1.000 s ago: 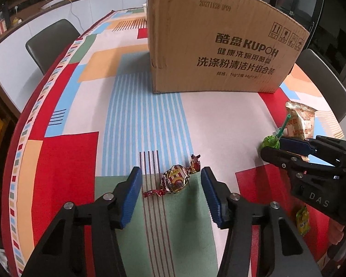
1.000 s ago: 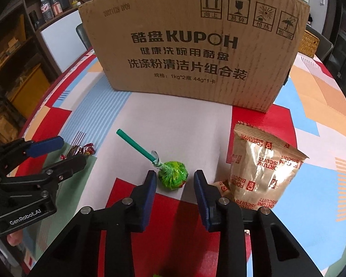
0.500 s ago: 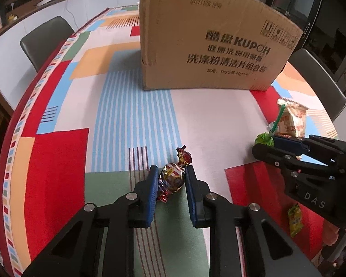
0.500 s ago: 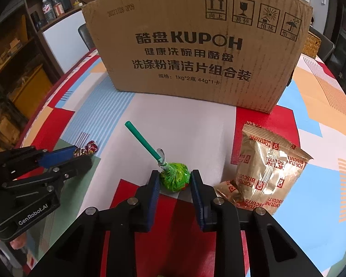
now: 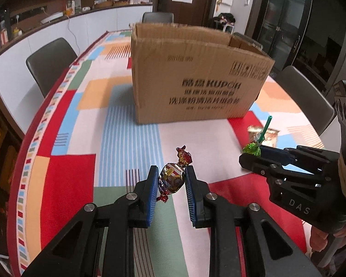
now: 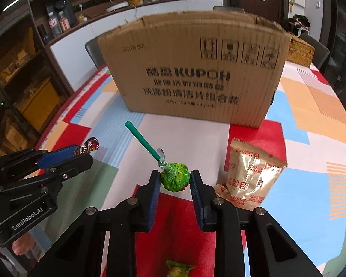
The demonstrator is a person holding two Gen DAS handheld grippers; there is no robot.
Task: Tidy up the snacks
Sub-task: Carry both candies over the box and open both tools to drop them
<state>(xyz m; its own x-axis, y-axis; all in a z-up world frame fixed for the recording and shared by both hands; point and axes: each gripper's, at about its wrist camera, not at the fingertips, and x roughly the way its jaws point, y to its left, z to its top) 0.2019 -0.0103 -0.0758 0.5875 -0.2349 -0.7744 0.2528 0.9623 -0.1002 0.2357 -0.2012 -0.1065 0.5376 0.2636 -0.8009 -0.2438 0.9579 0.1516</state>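
Note:
My left gripper [image 5: 170, 180] is shut on a foil-wrapped candy [image 5: 171, 180] with red twisted ends and holds it above the table. My right gripper [image 6: 174, 181] is shut on a green lollipop [image 6: 174, 180] with a green stick, also lifted. The open cardboard box [image 5: 196, 78] stands ahead in the middle of the table; it also shows in the right wrist view [image 6: 193, 73]. The right gripper [image 5: 253, 155] with the lollipop shows at the right of the left wrist view. The left gripper [image 6: 80, 153] shows at the left of the right wrist view.
A gold biscuit packet [image 6: 251, 175] lies on the table right of my right gripper. A small green-wrapped sweet [image 6: 177, 267] lies under it near the front edge. The table has a colourful patterned cloth [image 5: 85, 143]. Dark chairs [image 5: 50, 60] stand around it.
Both grippers closed on their sweets and lifted them off the table, rising and tilting up so the box's open top comes into view.

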